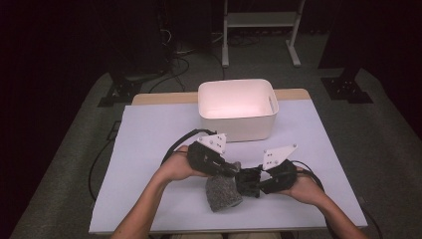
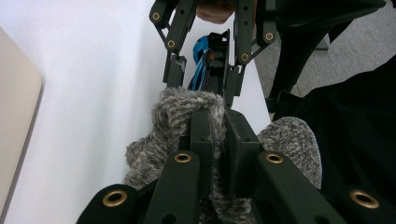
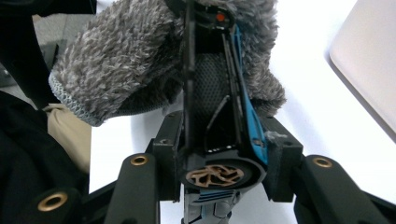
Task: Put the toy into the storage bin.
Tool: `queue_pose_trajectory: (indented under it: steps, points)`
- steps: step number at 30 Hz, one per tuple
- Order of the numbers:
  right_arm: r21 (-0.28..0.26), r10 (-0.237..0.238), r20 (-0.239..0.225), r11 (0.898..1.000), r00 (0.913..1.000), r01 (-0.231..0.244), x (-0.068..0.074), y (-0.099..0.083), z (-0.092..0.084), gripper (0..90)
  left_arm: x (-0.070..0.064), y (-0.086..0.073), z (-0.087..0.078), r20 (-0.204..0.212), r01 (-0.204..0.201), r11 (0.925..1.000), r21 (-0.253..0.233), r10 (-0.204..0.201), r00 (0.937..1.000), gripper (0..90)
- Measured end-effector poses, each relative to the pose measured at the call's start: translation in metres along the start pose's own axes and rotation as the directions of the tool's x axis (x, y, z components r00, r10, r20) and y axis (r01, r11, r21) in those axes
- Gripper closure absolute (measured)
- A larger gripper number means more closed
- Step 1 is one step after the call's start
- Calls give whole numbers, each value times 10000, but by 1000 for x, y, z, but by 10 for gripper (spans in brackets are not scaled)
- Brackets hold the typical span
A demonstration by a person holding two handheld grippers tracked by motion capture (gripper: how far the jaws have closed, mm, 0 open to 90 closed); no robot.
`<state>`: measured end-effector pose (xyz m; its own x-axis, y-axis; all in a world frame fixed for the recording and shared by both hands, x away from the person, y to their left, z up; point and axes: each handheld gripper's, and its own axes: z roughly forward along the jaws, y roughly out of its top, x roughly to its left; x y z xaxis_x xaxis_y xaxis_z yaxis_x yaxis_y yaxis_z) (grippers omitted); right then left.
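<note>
High view: grey fuzzy sock (image 1: 222, 191) hangs lengthwise from left gripper (image 1: 230, 171).

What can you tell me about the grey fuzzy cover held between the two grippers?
The grey fuzzy cover looks like a soft, shaggy fleece pouch with a pale stitched hem at its open end. It hangs crumpled, low over the white table near the person's edge. The left gripper is shut on a fold of it. Its open end is drawn over the tip of a black and blue device, which the right gripper clamps at its round base. The white bin stands apart, farther back.
</note>
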<state>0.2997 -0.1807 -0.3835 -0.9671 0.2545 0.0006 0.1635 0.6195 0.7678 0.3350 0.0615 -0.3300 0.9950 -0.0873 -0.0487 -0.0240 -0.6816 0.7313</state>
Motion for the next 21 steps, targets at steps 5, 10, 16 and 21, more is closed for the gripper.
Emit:
queue_pose_trajectory:
  steps: [5,10,16,21]
  points:
    - [-386,-265,107,9989,9996,269,2,0,1,574,2,-2,0,91,226,9994,-280,-223,9997,833]
    - [-710,-257,14,9971,9997,257,1,7,8,586,2,-4,-10,-149,291,9995,-130,-293,9995,835]
    - [-1053,-280,-116,9941,9995,267,1,18,24,588,-1,-7,-23,-232,275,9992,-284,-281,9993,835]
    - [-1641,-531,-332,9853,9980,469,3,35,36,646,-4,-8,-29,-456,316,9995,0,-315,9985,834]
